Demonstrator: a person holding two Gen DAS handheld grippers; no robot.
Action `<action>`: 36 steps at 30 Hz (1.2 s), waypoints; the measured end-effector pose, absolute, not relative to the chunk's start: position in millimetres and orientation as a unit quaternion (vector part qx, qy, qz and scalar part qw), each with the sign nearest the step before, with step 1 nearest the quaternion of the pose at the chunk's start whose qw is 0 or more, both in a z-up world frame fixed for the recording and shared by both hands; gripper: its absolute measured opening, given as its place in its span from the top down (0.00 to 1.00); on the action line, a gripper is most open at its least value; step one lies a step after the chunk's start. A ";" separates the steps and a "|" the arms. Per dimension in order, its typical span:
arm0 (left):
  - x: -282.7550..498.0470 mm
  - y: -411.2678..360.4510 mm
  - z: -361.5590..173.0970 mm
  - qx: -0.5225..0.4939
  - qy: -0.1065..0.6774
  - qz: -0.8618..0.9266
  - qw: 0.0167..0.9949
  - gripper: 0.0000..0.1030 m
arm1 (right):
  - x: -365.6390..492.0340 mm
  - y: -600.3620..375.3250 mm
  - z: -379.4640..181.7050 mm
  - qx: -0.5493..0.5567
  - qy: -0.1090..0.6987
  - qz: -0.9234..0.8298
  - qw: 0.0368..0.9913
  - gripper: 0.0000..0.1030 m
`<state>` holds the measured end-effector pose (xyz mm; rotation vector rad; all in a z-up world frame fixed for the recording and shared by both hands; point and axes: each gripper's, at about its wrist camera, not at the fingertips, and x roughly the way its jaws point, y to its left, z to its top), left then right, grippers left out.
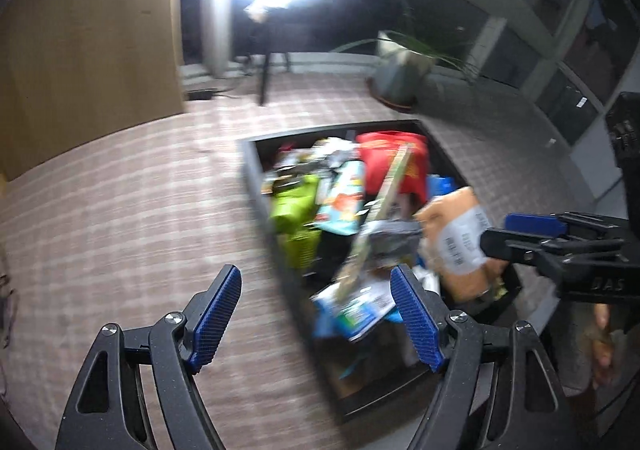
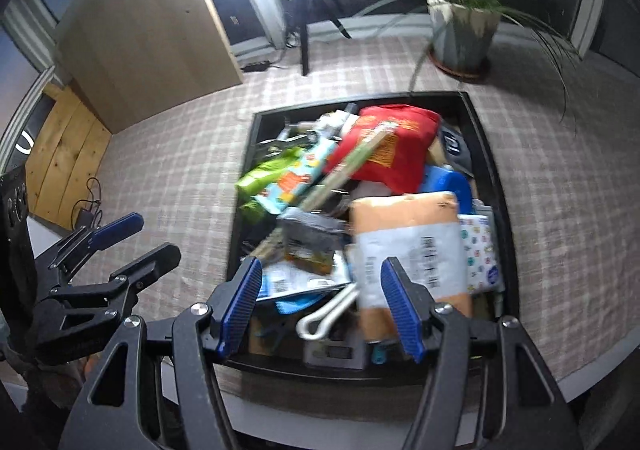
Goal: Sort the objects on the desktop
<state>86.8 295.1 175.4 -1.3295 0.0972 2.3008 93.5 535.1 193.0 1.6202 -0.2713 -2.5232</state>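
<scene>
A black tray (image 2: 492, 190) heaped with packets sits on a checked tablecloth (image 1: 140, 210). In the heap lie a red bag (image 2: 392, 146), a tan packet with a white label (image 2: 408, 242), a green packet (image 2: 264, 174), a long thin box (image 2: 348, 166) and a white clip (image 2: 328, 314). My right gripper (image 2: 322, 262) hangs open over the tray's near end, nothing between its pads. My left gripper (image 1: 316, 272) is open and empty, straddling the tray's (image 1: 256, 186) left wall. Each gripper shows in the other's view: the right gripper (image 1: 496, 230) and the left gripper (image 2: 157, 234). Both views are blurred.
A potted plant (image 2: 460, 30) stands on the table behind the tray. A wooden cabinet (image 2: 140, 30) and a lamp stand (image 2: 304, 42) with a glaring light are at the back. The table's edge (image 2: 600, 370) curves past at the near right.
</scene>
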 end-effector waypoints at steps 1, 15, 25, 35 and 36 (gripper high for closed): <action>89.4 282.5 177.0 -0.482 0.036 0.845 0.229 0.27 | 95.9 525.5 195.2 0.534 -0.088 -0.838 0.067 0.41; 113.2 140.5 186.0 -0.471 0.017 0.870 0.149 0.25 | 122.3 366.4 196.8 0.514 -0.024 -0.850 0.115 0.40; 120.4 59.7 186.7 -0.469 0.006 0.877 0.102 0.20 | 130.8 276.3 197.9 0.499 0.014 -0.854 0.145 0.40; 117.0 12.3 175.9 -0.477 -0.003 0.874 0.096 0.20 | 134.7 227.8 186.1 0.499 0.012 -0.854 0.149 0.40; 117.0 9.0 175.0 -0.476 -0.001 0.874 0.097 0.20 | 135.2 224.1 184.6 0.498 0.009 -0.854 0.148 0.40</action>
